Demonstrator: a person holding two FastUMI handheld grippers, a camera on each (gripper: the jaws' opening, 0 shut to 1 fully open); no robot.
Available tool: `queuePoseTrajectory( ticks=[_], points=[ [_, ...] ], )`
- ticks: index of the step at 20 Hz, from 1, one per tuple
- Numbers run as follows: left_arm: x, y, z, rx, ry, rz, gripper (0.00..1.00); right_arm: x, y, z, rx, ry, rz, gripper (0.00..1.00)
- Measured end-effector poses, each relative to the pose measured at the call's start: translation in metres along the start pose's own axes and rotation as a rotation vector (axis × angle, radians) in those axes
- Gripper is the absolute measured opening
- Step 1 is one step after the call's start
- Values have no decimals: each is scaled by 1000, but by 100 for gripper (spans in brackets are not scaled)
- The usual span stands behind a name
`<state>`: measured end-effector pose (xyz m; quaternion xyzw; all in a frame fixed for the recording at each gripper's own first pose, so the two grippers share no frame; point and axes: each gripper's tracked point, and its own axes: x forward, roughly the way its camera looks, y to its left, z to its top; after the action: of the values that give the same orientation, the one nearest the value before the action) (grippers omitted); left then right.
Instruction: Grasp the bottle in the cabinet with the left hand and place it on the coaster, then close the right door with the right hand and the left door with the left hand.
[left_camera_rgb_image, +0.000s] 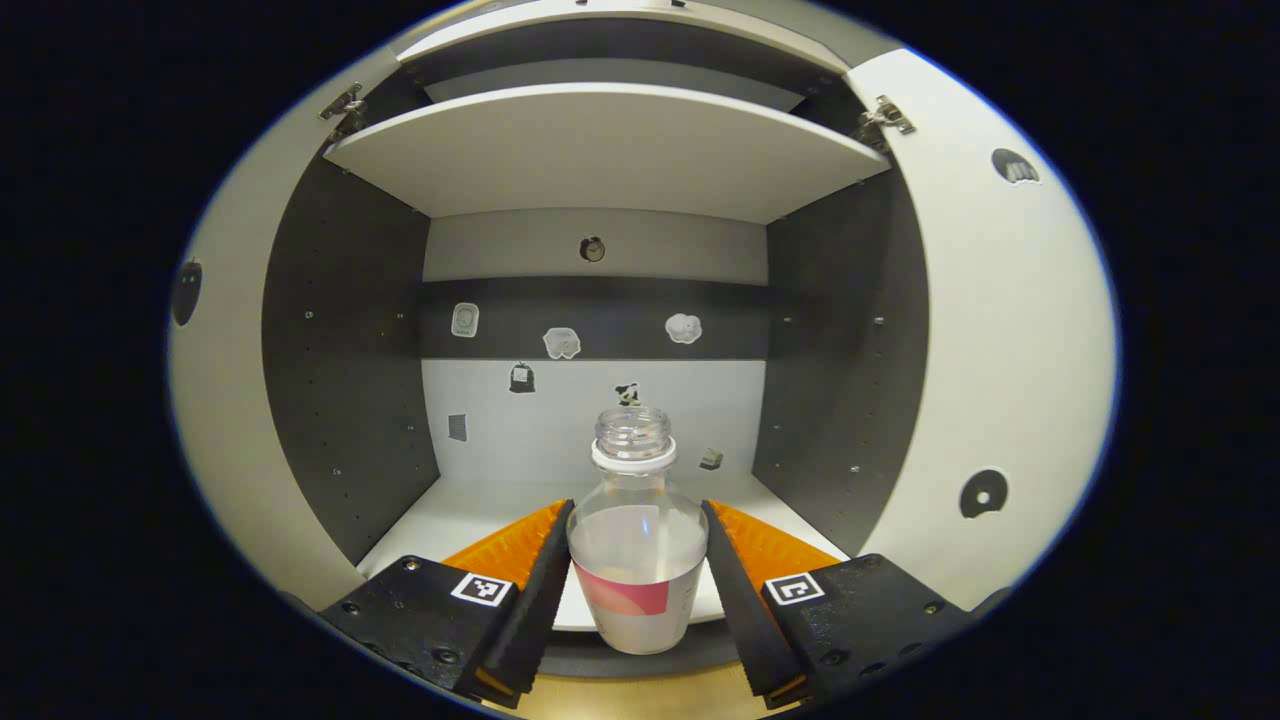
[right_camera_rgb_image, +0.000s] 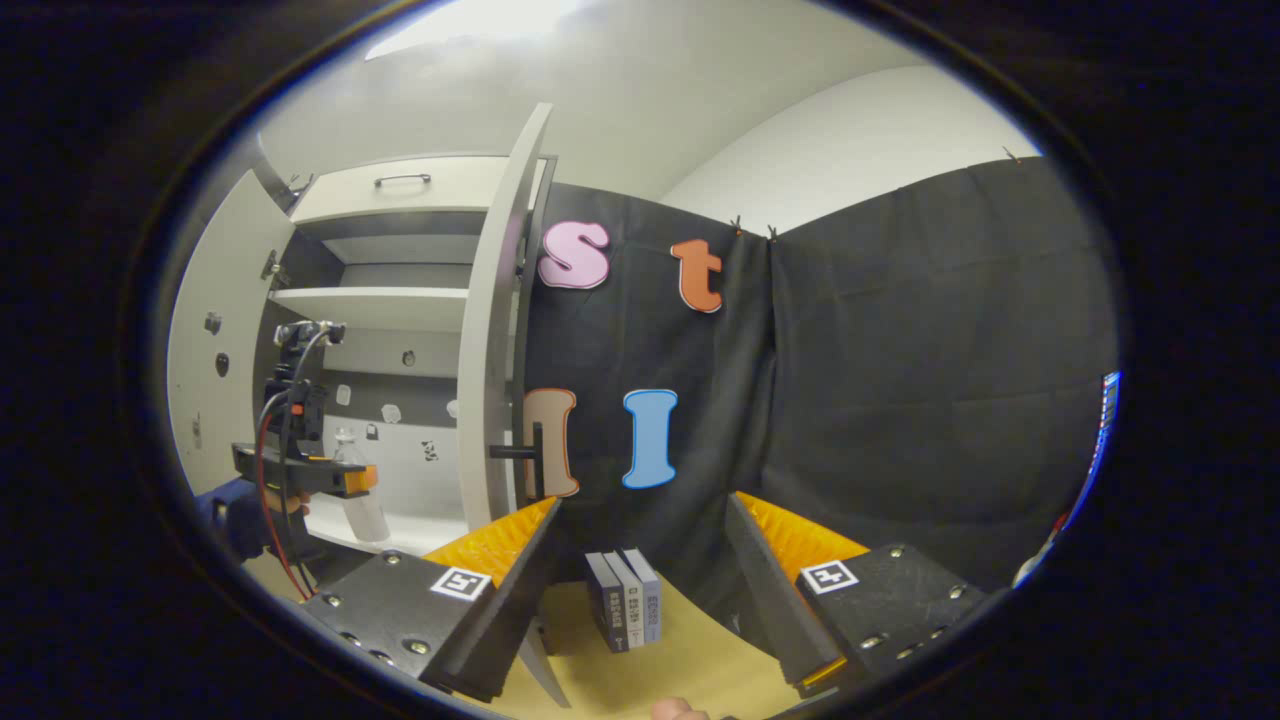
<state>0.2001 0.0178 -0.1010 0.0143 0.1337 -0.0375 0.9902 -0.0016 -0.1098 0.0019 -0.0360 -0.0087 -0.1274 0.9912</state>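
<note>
A clear bottle (left_camera_rgb_image: 637, 540) with no cap, a white neck ring and a pink and white label stands upright at the front edge of the cabinet's lower shelf (left_camera_rgb_image: 470, 515). My left gripper (left_camera_rgb_image: 637, 503) is shut on it, both fingers pressing its sides. In the right gripper view the same bottle (right_camera_rgb_image: 362, 510) sits in the left gripper (right_camera_rgb_image: 345, 480), held by a hand in a blue sleeve, in front of the open cabinet. My right gripper (right_camera_rgb_image: 640, 500) hangs open over the table, right of the cabinet, with nothing between its fingers.
Both cabinet doors stand open: the right door (right_camera_rgb_image: 495, 350) with its dark handle (right_camera_rgb_image: 525, 452) edge-on, the left door (right_camera_rgb_image: 215, 370) swung wide. An upper shelf (left_camera_rgb_image: 610, 150) spans the cabinet. Three small books (right_camera_rgb_image: 625, 600) stand on the wooden table (right_camera_rgb_image: 690, 660).
</note>
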Motion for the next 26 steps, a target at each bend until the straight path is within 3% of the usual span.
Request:
queuePoseTrajectory(
  ticks=[3,4,8,16,18,19,26],
  points=[
    [-32,-15,-8,-3,3,-67,77,-10,2,3,3,-2,14,93],
    [-42,-19,-14,-9,8,-87,77,-12,3,2,5,-3,20,97],
    [-79,-25,-40,-44,30,-136,77,-16,5,8,15,-14,46,93],
    [-132,-27,-134,-74,117,-197,77,-19,10,10,24,-23,79,97],
    [-143,-31,-155,-73,129,-241,78,-19,9,11,24,-25,80,93],
    [-148,-33,-166,-68,139,-266,78,-19,8,11,24,-26,80,97],
    [-189,-61,-252,-43,238,-424,78,-23,0,12,19,-32,68,93]
  ],
)
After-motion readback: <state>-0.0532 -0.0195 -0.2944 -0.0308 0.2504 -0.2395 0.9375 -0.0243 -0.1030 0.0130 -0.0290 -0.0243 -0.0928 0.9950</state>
